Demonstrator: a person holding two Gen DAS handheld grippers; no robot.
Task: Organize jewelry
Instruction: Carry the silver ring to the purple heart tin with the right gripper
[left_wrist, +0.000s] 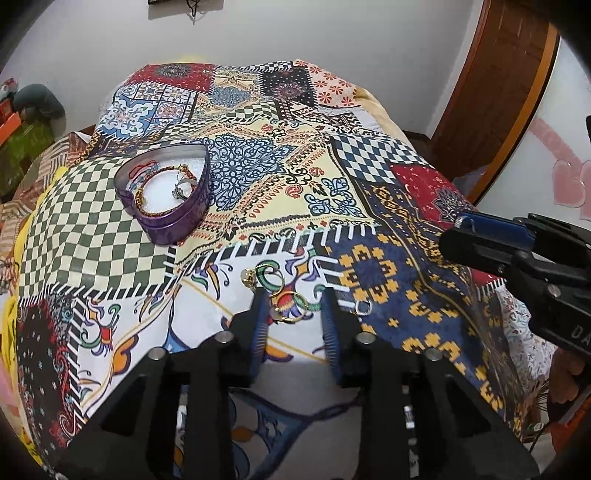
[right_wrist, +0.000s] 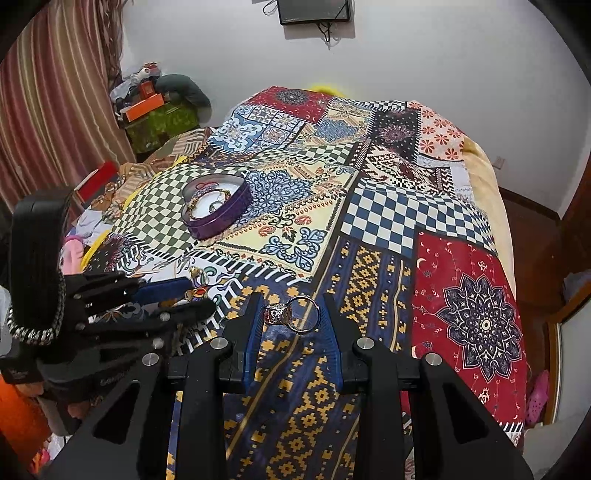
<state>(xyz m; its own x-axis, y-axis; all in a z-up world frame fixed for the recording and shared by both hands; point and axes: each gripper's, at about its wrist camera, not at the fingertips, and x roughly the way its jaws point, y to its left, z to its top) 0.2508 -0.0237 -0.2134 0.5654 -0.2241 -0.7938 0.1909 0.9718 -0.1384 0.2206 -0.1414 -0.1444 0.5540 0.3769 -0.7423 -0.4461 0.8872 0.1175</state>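
Left claw (left_wrist: 295, 295) open around gold rings (left_wrist: 286, 301) on bedspread (left_wrist: 258, 192). Right claw (right_wrist: 291, 302) open around silver ring (right_wrist: 295, 314). Purple heart tin (left_wrist: 166, 192) beyond rings, holding bracelets.

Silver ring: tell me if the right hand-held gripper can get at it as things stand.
Probably yes. The silver ring lies on the quilt between the open fingers of the right hand-held gripper, with nothing over it. The left hand-held gripper sits off to the side.

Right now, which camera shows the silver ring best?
The right wrist view: the silver ring lies large on the patchwork bedspread between the open right tool. The left wrist view shows only a small glint.
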